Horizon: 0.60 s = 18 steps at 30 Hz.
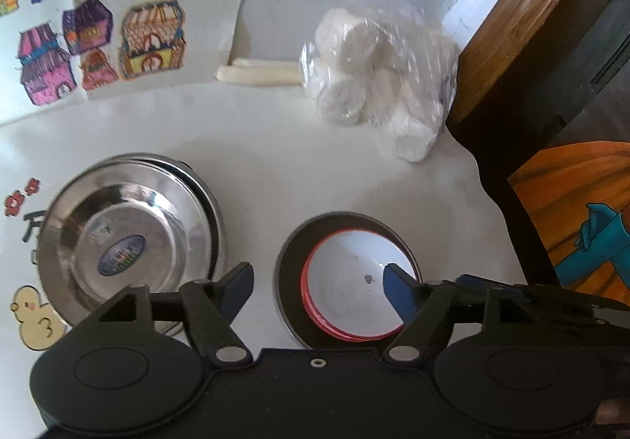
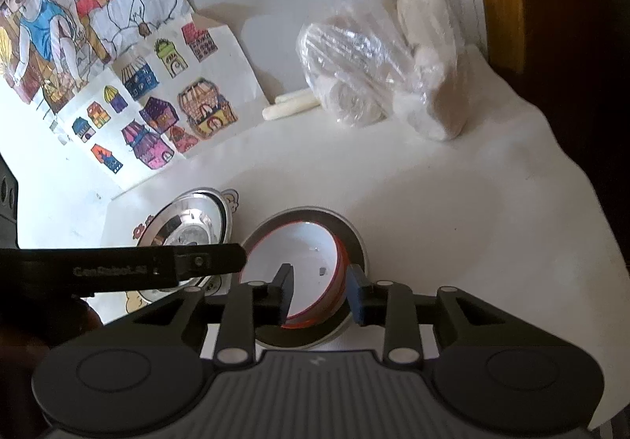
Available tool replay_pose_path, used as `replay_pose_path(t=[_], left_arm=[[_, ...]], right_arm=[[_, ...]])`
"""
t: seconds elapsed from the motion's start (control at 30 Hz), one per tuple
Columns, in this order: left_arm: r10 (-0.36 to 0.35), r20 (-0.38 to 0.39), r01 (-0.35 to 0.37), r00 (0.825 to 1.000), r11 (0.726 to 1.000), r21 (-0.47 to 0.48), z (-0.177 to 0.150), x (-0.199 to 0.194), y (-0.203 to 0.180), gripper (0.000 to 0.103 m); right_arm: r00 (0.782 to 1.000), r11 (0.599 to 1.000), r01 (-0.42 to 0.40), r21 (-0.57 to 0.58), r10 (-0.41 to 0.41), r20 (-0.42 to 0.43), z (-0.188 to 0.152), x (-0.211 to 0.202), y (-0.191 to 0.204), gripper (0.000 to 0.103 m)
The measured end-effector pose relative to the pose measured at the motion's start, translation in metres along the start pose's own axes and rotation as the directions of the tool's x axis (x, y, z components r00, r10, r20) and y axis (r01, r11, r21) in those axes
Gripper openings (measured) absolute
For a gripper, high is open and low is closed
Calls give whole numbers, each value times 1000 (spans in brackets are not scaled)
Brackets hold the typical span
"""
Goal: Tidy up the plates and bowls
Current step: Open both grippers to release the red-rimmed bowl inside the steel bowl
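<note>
The red-rimmed white bowl [image 2: 303, 273] sits nested in a dark steel bowl [image 2: 354, 238] on the table [image 2: 472, 210], beside stacked steel plates [image 1: 130, 238]; the right gripper [image 2: 321, 295] straddles its rim unclenched, the left gripper [image 1: 315, 289] hangs released, so lifting carelessly could snag and tip it

Both wrist cameras look steeply down along their own fingers at the white tabletop [image 1: 275, 147] from close above. They share the red-rimmed bowl [image 1: 346, 293], the steel plates [image 1: 126, 234], the bagged rolls [image 1: 378, 76] and the coloured house drawings [image 1: 98, 25]; the right view sits slightly farther back.
</note>
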<state>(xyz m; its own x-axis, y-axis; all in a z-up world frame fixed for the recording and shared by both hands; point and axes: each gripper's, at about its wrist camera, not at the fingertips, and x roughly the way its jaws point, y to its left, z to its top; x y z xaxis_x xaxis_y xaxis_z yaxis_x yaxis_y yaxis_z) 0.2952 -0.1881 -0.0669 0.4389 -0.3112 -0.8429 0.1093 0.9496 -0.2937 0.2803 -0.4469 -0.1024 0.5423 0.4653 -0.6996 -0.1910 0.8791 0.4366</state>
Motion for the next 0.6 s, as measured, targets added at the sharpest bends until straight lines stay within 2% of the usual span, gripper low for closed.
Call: replay_pose_path(t=[0.1,0.2,0.23,0.3,0.37,0.47,0.6], left_arm=[[11,15,-11,1000,1000,2,0,-9,2,86],[19,34,-19,999,1000,8,-1,-18,5,90],[25,38,-25,999,1000,13,-2,-20,6,96],[25,50,-26,998,999,27,-4,-25,7,101],[20,56,-22,998,999,40,-6,-29,8,102],[25,58,-28,998,999,45,-10,-34,11,102],[30,67,-32,997,999,31,-19,-41,20,102]], right_arm=[[1000,1000,17,0,-17,23,0,-11,4,43],[998,999,36,0,-36,49,0,-23,7,56],[998,999,43,1,-43,54,-1,-26,9,61],[996,998,61,7,-62,65,-2,-31,12,72],[994,997,80,14,-80,77,-3,-36,14,89],[987,992,126,23,-127,100,-7,-46,19,103],[971,978,207,9,-206,124,-11,-55,26,103]])
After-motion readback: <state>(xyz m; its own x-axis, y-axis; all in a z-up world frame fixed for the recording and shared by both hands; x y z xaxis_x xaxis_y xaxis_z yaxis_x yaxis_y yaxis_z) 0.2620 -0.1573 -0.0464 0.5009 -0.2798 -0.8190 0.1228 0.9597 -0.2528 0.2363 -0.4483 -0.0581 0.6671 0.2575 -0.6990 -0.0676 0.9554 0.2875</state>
